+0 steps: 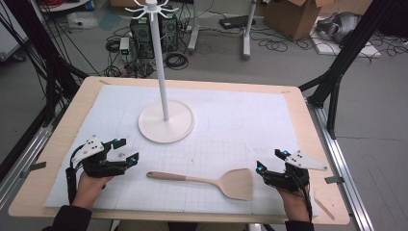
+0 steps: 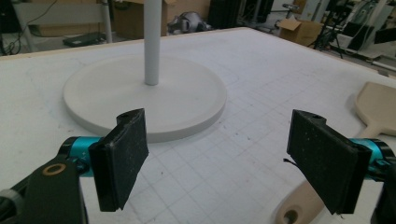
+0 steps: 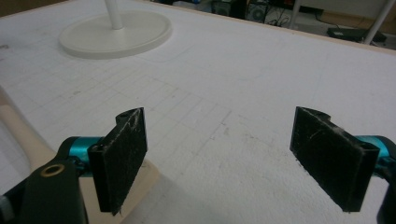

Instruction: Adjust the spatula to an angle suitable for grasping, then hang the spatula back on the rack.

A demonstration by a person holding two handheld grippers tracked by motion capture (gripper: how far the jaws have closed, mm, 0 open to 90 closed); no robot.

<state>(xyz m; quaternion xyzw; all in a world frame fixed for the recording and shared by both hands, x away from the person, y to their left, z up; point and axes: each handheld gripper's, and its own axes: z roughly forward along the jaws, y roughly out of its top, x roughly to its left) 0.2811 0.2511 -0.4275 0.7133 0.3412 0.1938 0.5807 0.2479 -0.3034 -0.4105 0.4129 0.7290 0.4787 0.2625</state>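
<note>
A wooden spatula (image 1: pixel 211 181) lies flat on the white mat near the front edge, handle to the left, blade to the right. My left gripper (image 1: pixel 126 149) rests open just left of the handle end; its own view has the handle end (image 2: pixel 299 207) under the right jaw. On the other side, my right gripper (image 1: pixel 271 160) stands open beside the blade, and the blade's corner (image 3: pixel 142 179) lies under its left jaw. A white stand (image 1: pixel 166 120) with a tall pole and round base sits behind the spatula.
The white gridded mat (image 1: pixel 240 120) covers most of the wooden table (image 1: pixel 86 86). Hooks (image 1: pixel 151 8) crown the stand's pole. Beyond the table, cables, computer cases and cardboard boxes sit on the floor.
</note>
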